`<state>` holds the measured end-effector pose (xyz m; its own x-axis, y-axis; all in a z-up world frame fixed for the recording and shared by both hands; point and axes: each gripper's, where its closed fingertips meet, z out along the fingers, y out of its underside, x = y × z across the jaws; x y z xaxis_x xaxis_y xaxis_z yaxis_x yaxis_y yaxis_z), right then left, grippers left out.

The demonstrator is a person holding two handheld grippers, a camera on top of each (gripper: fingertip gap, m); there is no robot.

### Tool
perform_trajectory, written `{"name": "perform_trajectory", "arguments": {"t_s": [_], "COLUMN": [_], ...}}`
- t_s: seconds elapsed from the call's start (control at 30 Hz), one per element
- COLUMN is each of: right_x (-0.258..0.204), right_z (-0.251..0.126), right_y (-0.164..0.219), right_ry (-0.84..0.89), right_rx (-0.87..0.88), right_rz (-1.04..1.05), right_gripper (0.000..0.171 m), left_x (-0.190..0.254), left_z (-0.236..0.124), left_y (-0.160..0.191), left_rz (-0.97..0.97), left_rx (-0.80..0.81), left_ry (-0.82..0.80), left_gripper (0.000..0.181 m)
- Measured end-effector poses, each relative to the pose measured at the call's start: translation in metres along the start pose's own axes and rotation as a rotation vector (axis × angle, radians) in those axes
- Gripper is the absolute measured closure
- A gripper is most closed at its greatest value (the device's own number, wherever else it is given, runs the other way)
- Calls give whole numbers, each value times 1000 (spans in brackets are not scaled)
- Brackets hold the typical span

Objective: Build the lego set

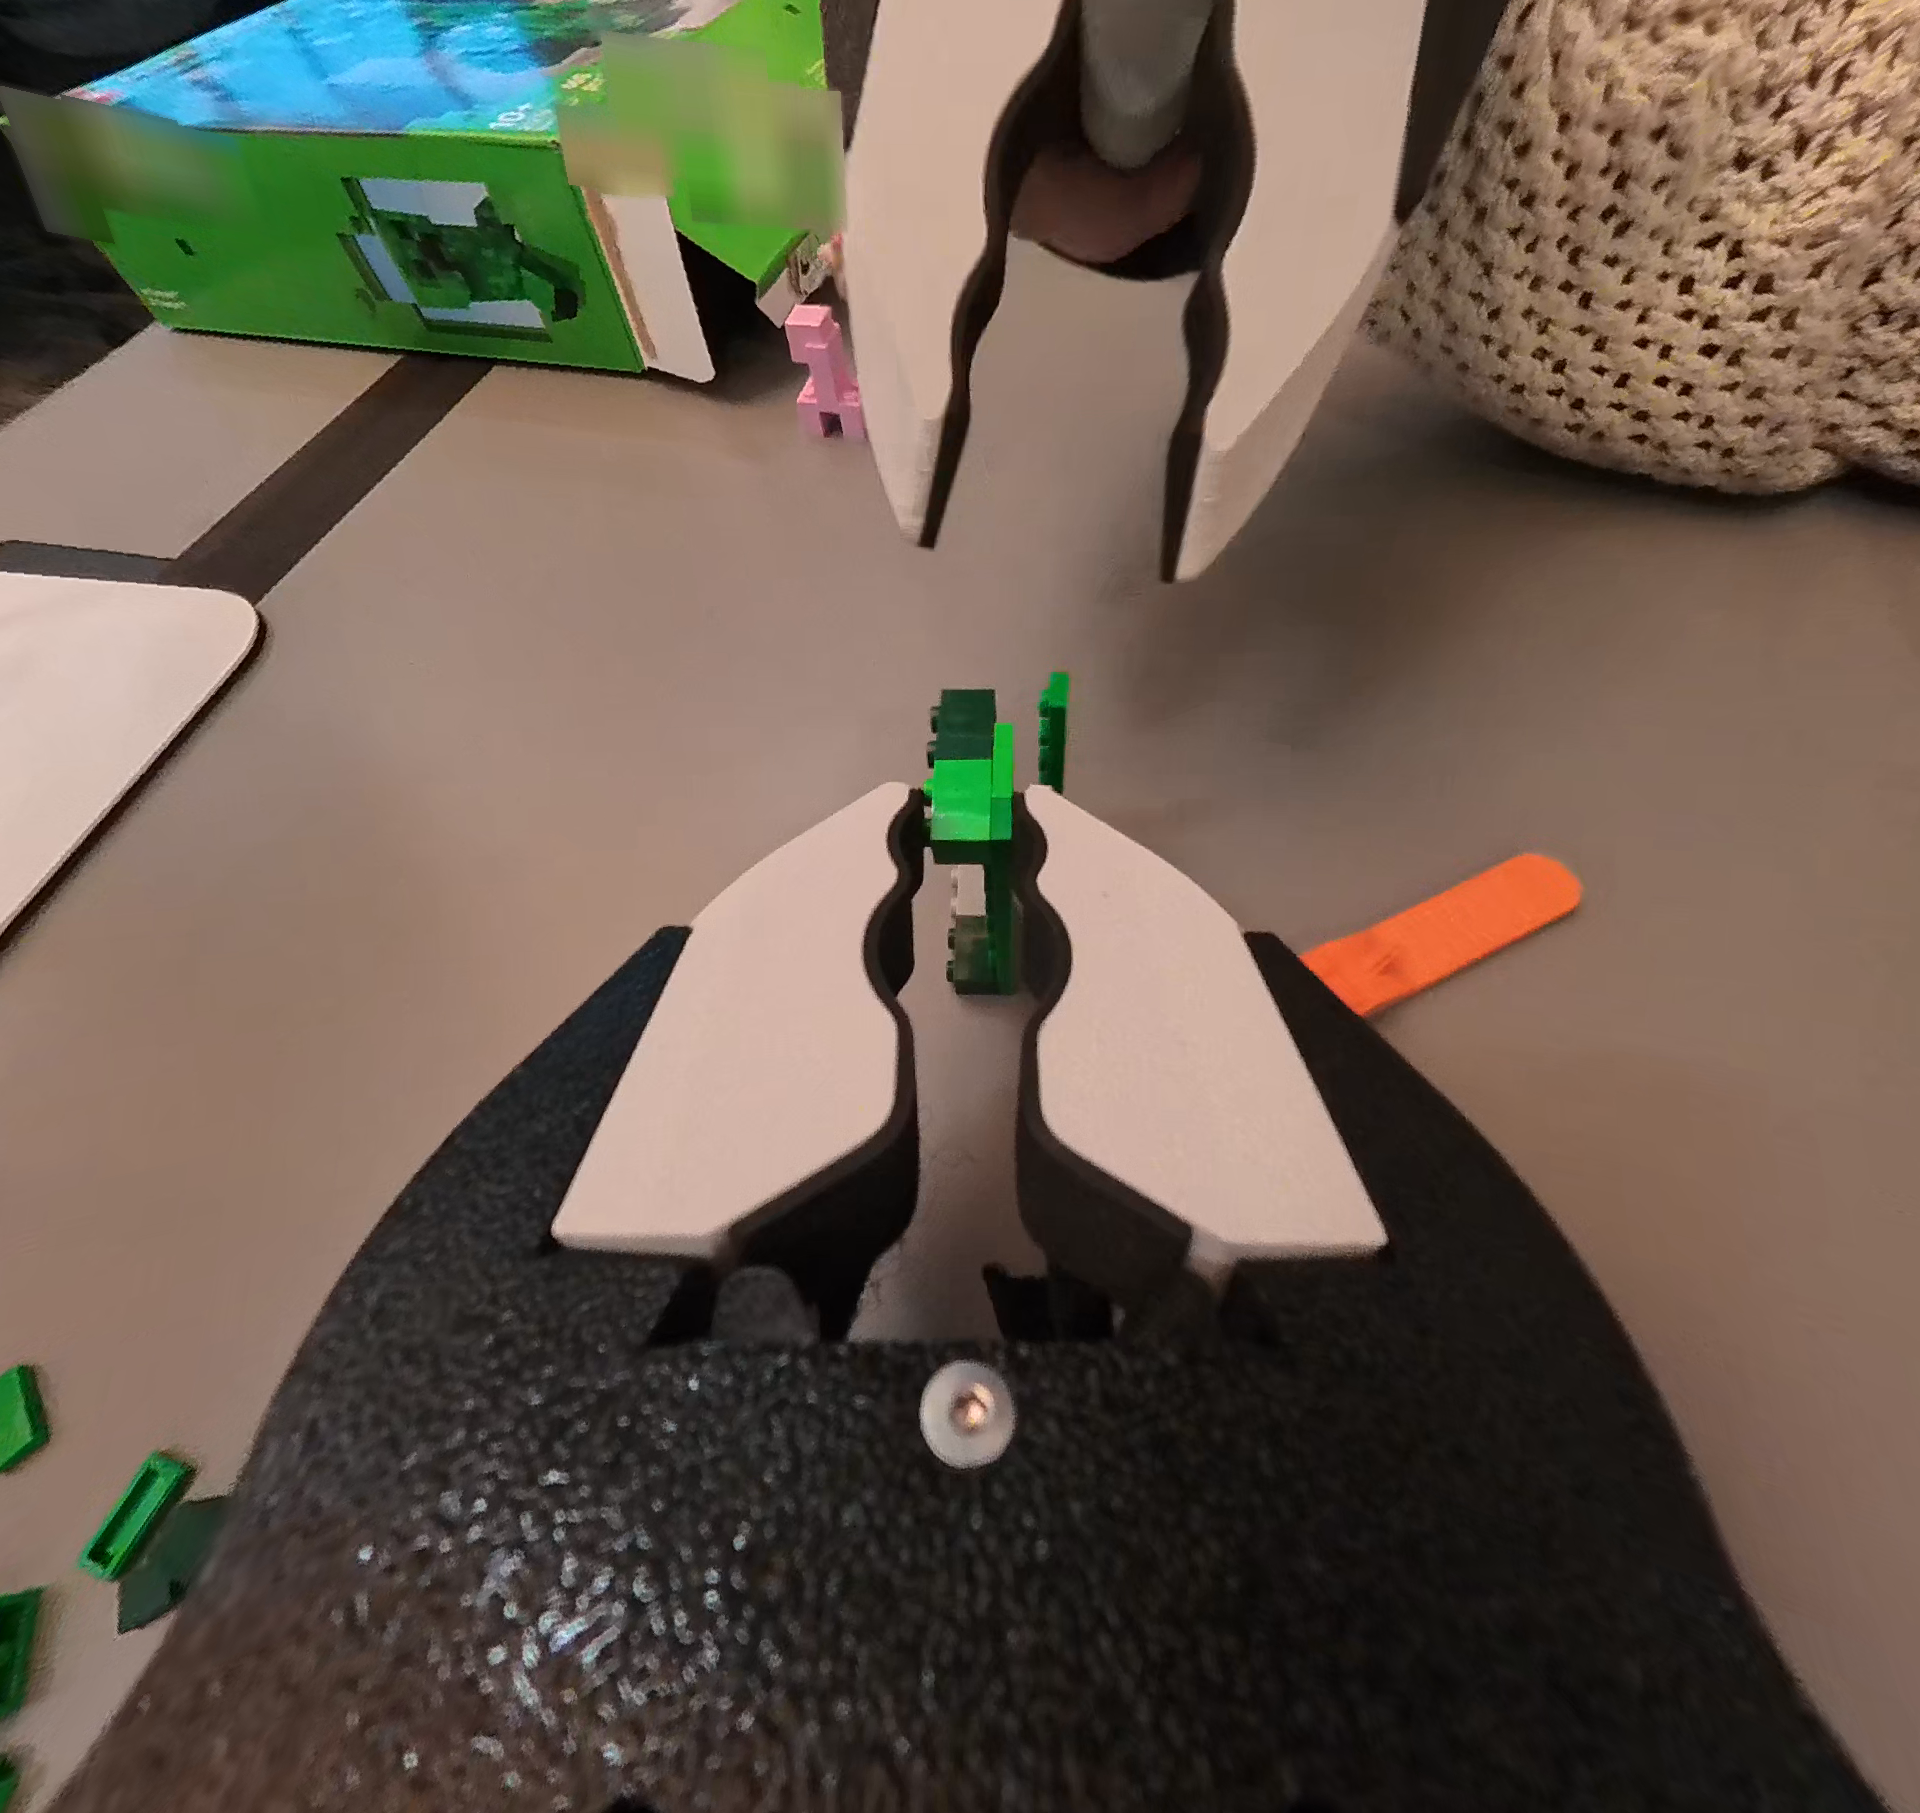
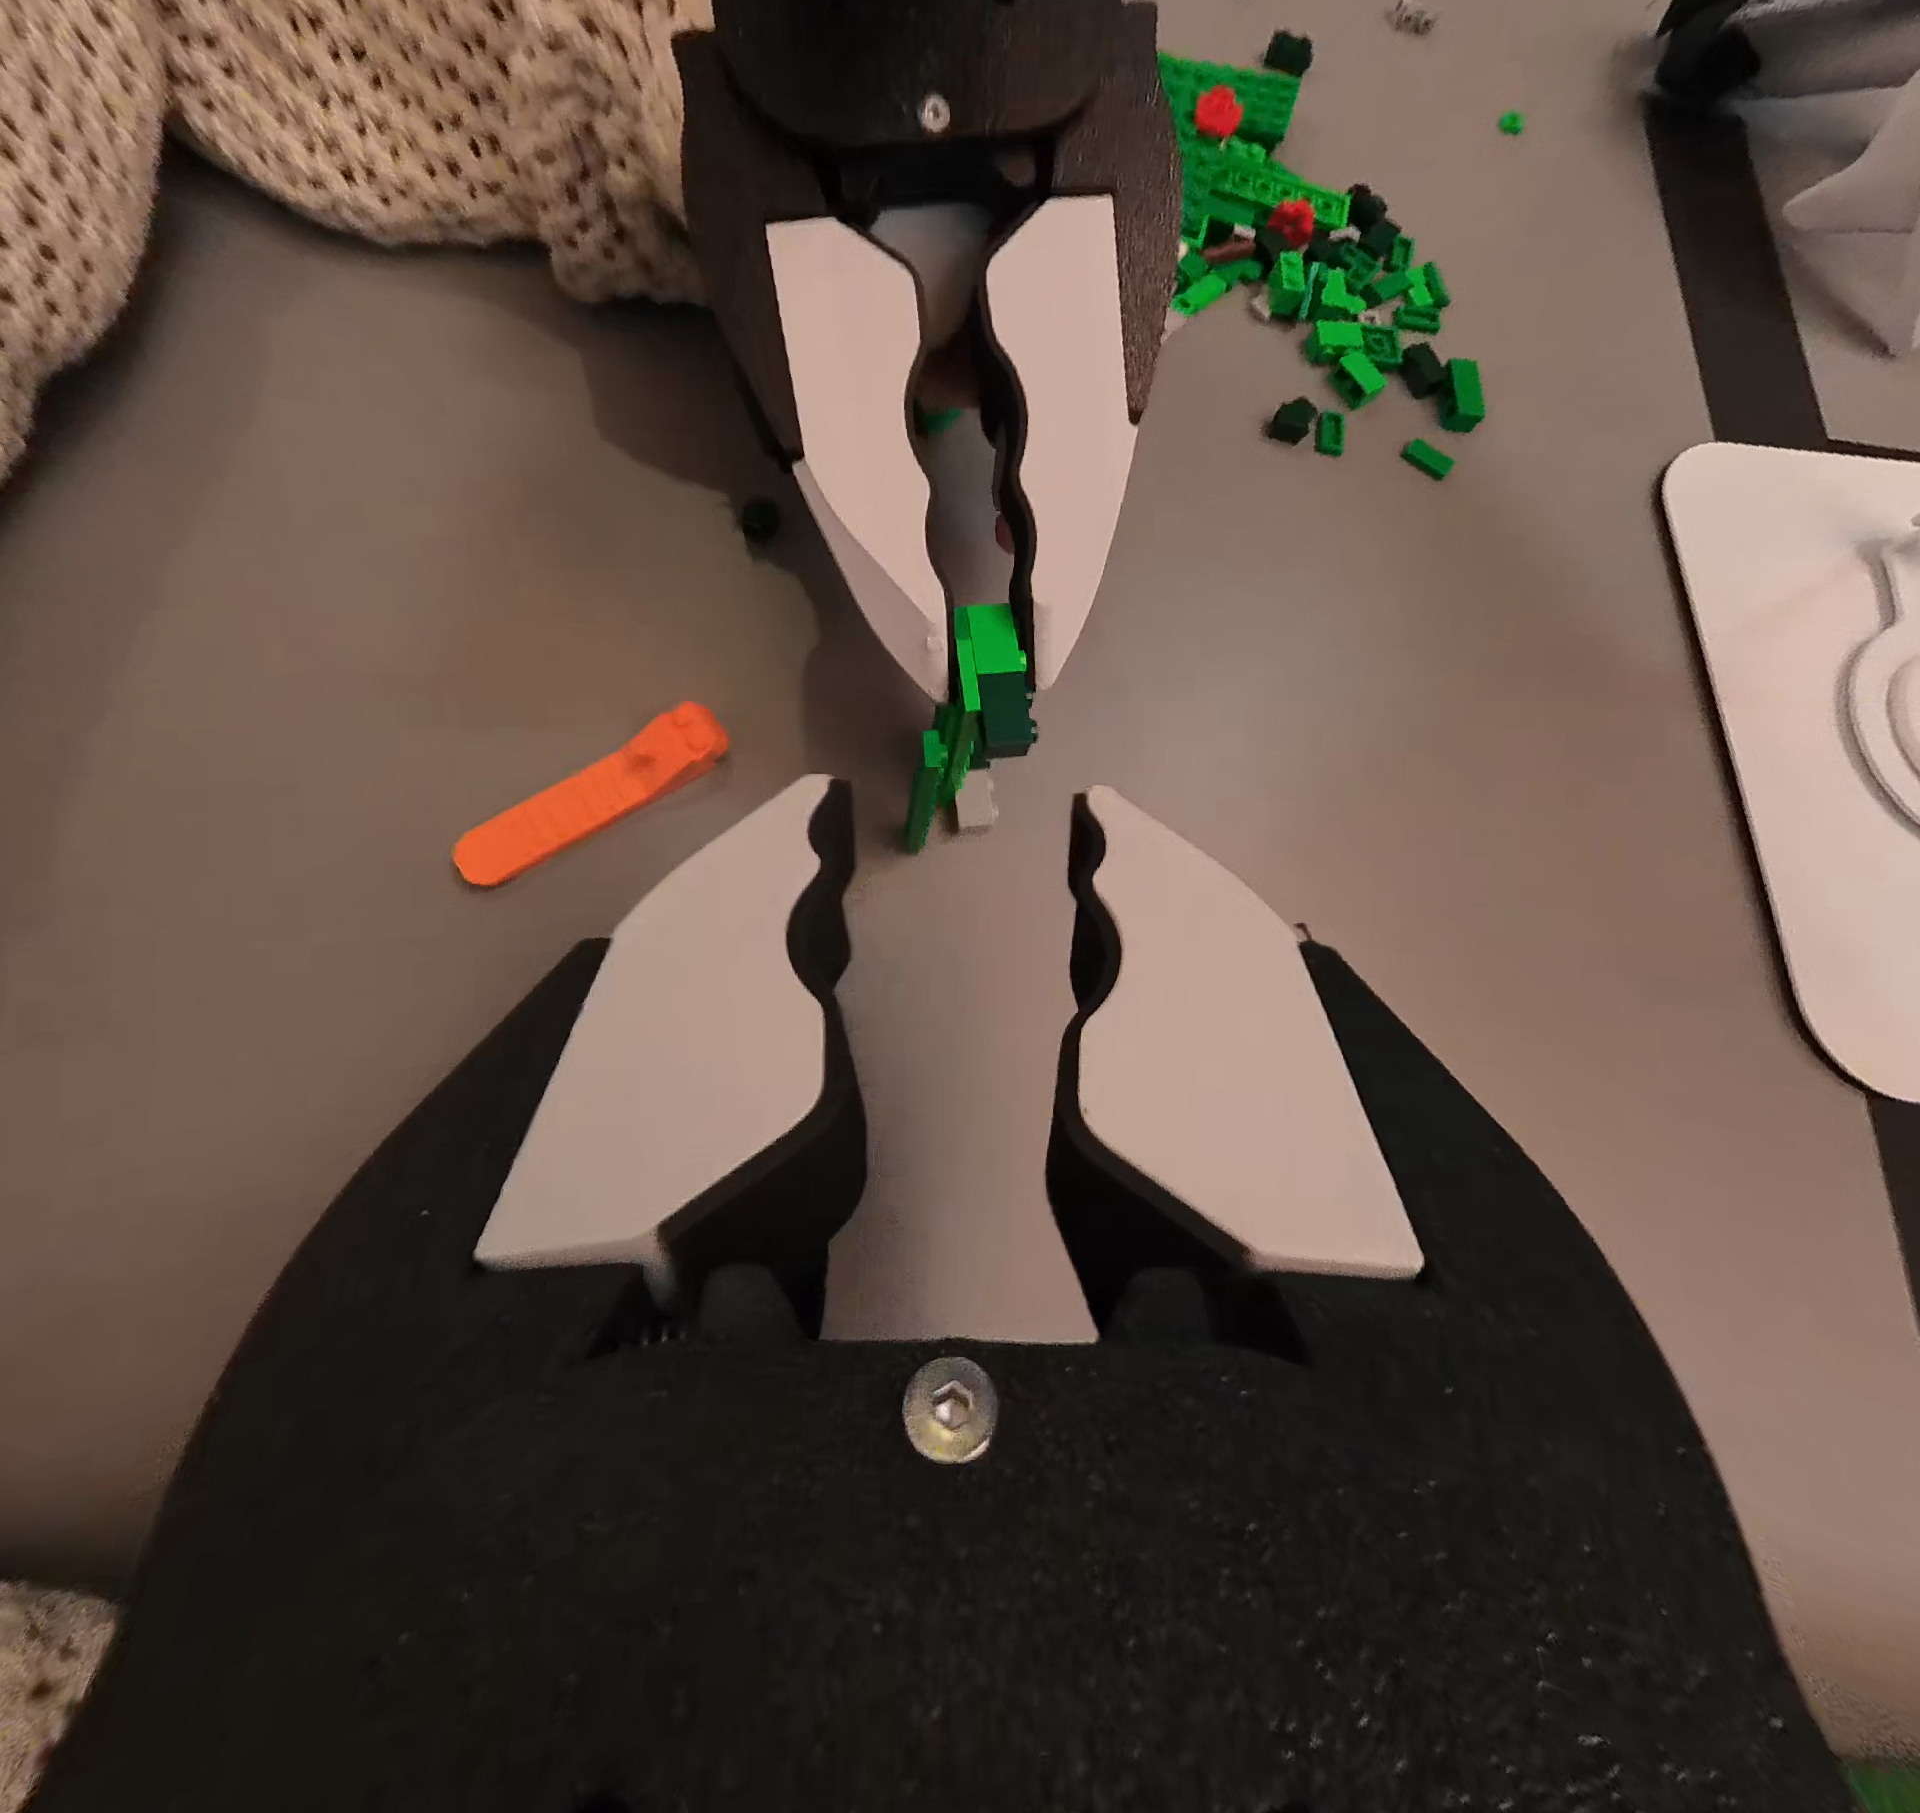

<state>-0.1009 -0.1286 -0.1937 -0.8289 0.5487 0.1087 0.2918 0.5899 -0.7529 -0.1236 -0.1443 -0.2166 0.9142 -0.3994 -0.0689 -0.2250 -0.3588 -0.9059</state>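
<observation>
left hand-held gripper (image 1: 971,818) pinching small green brick build (image 1: 971,828) low over worktop (image 1: 520,776) | right hand-held gripper (image 2: 961,797) spread, empty, just beside | risk: thin upright plate (image 2: 928,787) knocked off if right closes askew; shallow pinch may slip

Brick model (image 2: 982,714) between two facing grippers, brick separator (image 2: 587,797) beside it, loose bricks (image 2: 1340,309) behind on the table (image 2: 312,568).

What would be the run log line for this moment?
left gripper: shut on green lego assembly | right gripper: open, empty, facing it | orange brick separator: on table, untouched
</observation>
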Motion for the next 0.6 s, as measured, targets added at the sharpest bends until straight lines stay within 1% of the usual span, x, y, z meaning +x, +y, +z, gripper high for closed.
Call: {"name": "perform_trajectory", "arguments": {"t_s": [0.07, 0.17, 0.33, 0.6], "right_x": [-1, -2, -3, -2], "right_z": [3, 10, 18, 22], "right_y": [0, 2, -1, 0], "right_ry": [5, 26, 41, 12], "right_rx": [31, 67, 153, 194], "right_rz": [15, 11, 21, 56], "right_gripper": [123, 116, 117, 122], "left_x": [1, 1, 2, 3], "left_z": [0, 0, 1, 2], "left_y": [0, 0, -1, -2], "left_rz": [0, -2, -1, -3], "left_rx": [1, 3, 9, 14], "left_ry": [2, 3, 5, 9], "left_gripper": [166, 166, 166, 166]}}
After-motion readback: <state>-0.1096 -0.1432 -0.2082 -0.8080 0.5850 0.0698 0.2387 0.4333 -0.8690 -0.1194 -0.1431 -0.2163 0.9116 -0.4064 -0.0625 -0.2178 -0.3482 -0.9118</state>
